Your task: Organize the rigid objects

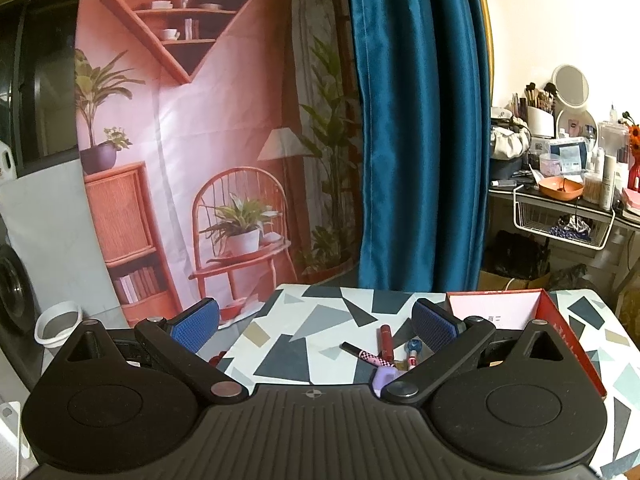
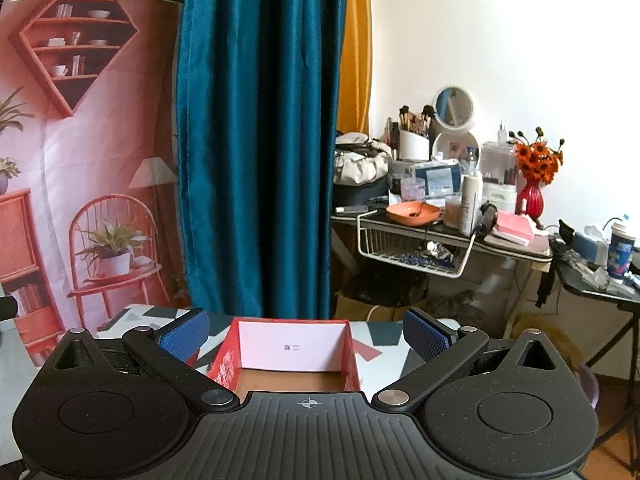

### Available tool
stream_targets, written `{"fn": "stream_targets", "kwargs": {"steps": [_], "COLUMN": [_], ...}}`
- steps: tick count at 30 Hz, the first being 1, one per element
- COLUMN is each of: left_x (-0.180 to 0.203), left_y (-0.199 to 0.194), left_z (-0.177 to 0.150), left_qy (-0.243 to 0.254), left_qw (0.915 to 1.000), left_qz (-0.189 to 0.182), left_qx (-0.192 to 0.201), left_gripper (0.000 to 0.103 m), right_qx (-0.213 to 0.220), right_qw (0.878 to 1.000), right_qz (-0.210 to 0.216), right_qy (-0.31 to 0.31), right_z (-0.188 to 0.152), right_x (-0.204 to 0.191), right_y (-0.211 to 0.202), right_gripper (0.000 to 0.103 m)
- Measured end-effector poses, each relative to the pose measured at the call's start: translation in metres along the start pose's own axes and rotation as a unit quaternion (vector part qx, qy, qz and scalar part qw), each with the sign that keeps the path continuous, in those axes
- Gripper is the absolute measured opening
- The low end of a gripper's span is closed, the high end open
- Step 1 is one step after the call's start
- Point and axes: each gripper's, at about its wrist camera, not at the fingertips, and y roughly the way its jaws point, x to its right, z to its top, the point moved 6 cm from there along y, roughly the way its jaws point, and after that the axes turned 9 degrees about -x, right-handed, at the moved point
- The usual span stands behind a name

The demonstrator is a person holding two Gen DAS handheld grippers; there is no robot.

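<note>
Left wrist view: left tool (image 1: 316,322), jaws wide, empty, above patterned tabletop (image 1: 304,320). Red lipstick tube (image 1: 385,340), black checkered pen (image 1: 362,353), blue-capped tube (image 1: 412,351) and lilac item (image 1: 383,378) lie clustered beside red box (image 1: 560,328).

Right wrist view: right tool (image 2: 306,340), jaws wide, empty, over open red box (image 2: 348,360).

The gripper body hides the near part of the purple item (image 1: 383,378) and the red box's (image 2: 228,360) front floor.

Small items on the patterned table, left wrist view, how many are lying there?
4 visible: a red tube, a black-and-pink checkered pen, a blue-capped piece and a lilac item partly hidden by the left tool; more may be hidden.
</note>
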Motion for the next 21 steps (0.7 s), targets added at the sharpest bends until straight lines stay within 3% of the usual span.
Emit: {"fn": "stream_targets", "kwargs": {"steps": [7,14,21], "left_x": [0.003,0.014,0.019], "left_y": [0.03,0.096,0.156], "left_z": [0.011,0.003,-0.021], "left_qy": [0.021,0.045,0.052], "left_qw": [0.9994,0.9977,0.9928], "left_qz": [0.026,0.033,0.037], "left_qx": [0.01,-0.037,-0.102], "left_gripper": [0.103,0.103,0.103], "right_qx": [-0.021,-0.068,-0.163], "right_qw": [1.0,0.998,0.987], "right_qz": [0.006,-0.005,-0.009], "right_qy": [-0.009,-0.001,0.012], "right_z": [-0.006,-0.03,-0.069], "right_x": [0.017,0.049,0.064], "right_y": [0.039,0.112,0.191], "right_gripper": [0.103,0.102,0.069]}}
